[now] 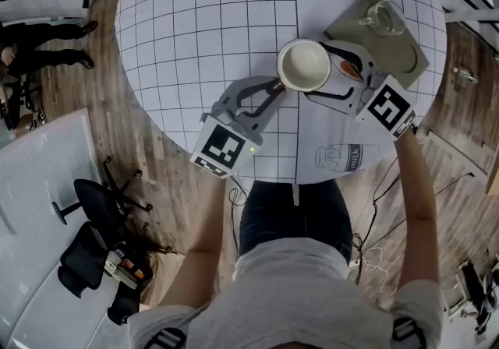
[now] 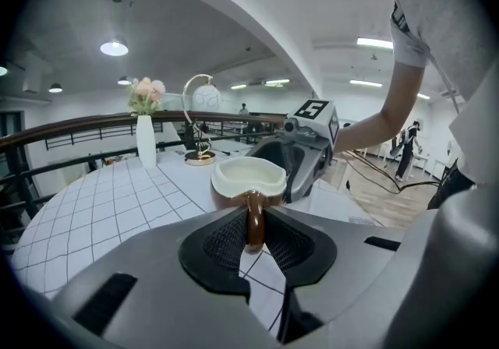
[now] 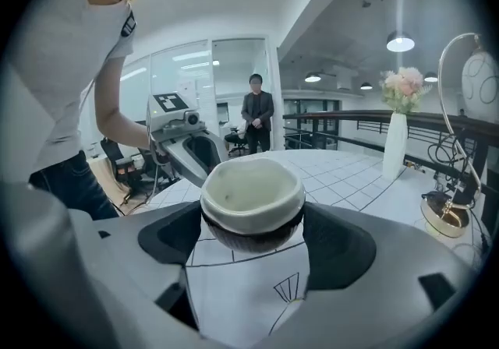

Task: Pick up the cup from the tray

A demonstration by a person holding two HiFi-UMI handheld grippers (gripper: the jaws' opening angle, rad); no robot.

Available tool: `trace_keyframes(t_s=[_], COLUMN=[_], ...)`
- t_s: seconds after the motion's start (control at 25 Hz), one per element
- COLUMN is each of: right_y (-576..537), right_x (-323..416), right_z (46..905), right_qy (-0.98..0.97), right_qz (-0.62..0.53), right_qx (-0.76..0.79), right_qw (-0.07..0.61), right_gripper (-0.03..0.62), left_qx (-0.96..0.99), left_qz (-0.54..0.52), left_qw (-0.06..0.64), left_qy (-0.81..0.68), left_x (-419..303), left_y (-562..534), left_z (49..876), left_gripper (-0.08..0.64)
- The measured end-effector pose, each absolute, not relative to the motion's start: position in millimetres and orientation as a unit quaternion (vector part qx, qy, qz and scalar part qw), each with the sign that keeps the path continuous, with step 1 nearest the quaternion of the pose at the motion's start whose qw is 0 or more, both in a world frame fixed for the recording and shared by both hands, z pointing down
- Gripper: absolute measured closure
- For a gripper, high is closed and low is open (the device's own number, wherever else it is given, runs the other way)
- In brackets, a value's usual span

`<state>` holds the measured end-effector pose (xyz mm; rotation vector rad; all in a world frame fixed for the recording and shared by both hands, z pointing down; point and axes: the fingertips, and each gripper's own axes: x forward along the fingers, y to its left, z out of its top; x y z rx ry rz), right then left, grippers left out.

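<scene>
Well, the cup is off the tray and hangs between my two claws over the near part of the table, just near-left of the tray. It looks lifted clear of the checked cloth.

My left claw is pinching the brown handle between its dark pads. My right claw comes from the other side and is pressed on the round body, one pad on each flank below the pale rim.

I judge the cup to be glazed pottery: stiff, fairly light and empty as far as I can see into it, but smooth, slippery and sure to chip if it drops. The handle is a thin hold and lets the cup swing. The body grip is the safer one, low on the belly where the wall is widest.

A glass mug stands at the far end of the tray, well apart from the cup. Further off on the table are a white vase of flowers and a gold hoop stand, neither in the way. A person stands far off, beyond the table. Each claw sits close to the other across the cup, so they crowd one another more than anything else does.
</scene>
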<state>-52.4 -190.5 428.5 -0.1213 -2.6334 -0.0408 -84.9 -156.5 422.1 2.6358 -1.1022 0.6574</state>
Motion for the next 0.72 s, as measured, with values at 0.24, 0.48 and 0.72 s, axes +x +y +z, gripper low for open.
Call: trace_keyframes(t_s=[0.24, 0.48, 0.72], right_y=[-190.9, -194.5, -196.2], right_x=[-67.8, -75.2, -80.1], right_z=[458.4, 483.5, 496.4], right_qy=[-0.962, -0.952, -0.941], right_qz=[0.015, 0.024, 0.023], right_qx=[-0.026, -0.019, -0.010], right_qw=[0.272, 0.305, 0.338], right_gripper=[0.239, 0.239, 0.239], left_qx=[0.894, 0.890, 0.883], left_qz=[0.231, 0.228, 0.245], left_qw=[0.115, 0.140, 0.152], left_qy=[-0.365, -0.369, -0.370], left_x=[-97.2, -104.4, -109.6], left_y=[-156.6, -162.8, -166.1], left_z=[452.4, 479.6, 493.1], left_gripper=[0.495, 0.495, 0.495])
